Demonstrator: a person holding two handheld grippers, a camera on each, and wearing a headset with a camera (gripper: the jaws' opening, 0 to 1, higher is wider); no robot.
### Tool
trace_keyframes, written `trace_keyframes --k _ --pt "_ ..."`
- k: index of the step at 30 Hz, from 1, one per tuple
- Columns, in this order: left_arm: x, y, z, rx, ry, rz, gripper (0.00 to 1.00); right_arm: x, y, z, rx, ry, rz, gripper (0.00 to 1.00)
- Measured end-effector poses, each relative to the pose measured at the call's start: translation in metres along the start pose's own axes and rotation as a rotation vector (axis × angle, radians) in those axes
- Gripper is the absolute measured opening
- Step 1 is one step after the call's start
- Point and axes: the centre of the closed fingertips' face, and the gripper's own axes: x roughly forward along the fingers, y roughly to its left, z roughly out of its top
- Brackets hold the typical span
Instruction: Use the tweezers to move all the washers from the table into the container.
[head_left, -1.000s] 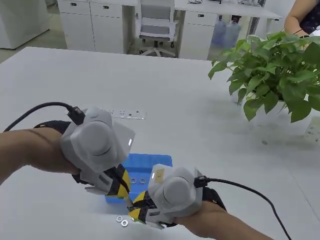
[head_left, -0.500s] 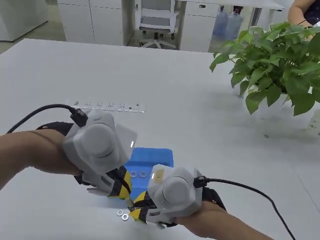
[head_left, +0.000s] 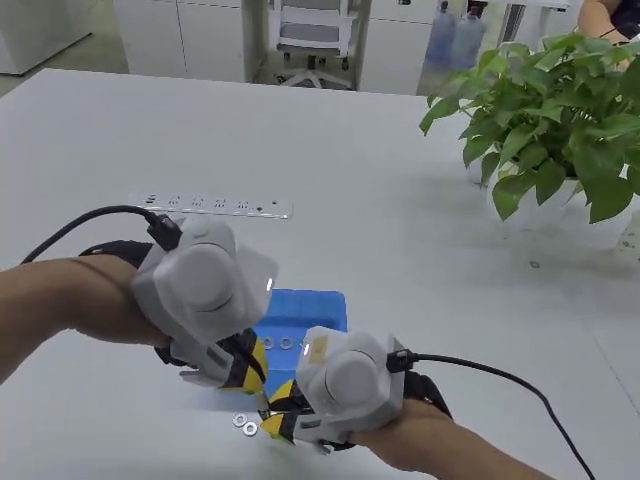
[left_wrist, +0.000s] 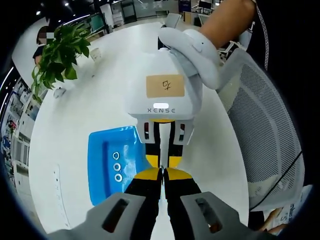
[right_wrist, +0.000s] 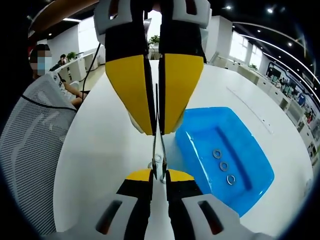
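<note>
So both grippers are nose to nose near the table's near edge, right beside the blue container (head_left: 310, 308). The left gripper (left_wrist: 162, 173) has its jaws pinched down narrow, with the thin tweezers (right_wrist: 157, 131) clamped between the yellow pads. The right gripper (right_wrist: 159, 175) looks the same, jaws nearly closed on the other end of those tweezers, so both seem to be holding the one tool between them. The tweezers look closed too, just a thin line.

There are three washers in the container (left_wrist: 117, 166), lined up in a row along its inner groove. Two loose washers (head_left: 245, 426) sit on the table, just off the container's near side, below the two sets of jaws. In the right gripper view one of them shows right by the tweezers, but I can't tell if the tips are touching it.

Other stuff: a white power strip (head_left: 213, 206) lies flat further up the table toward the left edge, and a leafy potted plant (head_left: 545, 115) is over by the far right corner.
</note>
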Motion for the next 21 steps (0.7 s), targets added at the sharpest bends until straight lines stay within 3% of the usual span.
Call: trace_keyframes --k 21 --pt "0.0018 0.0032 0.0006 0.002 -0.007 0.001 0.06 0.0020 -0.0028 0.0009 0.005 -0.010 -0.001 0.12"
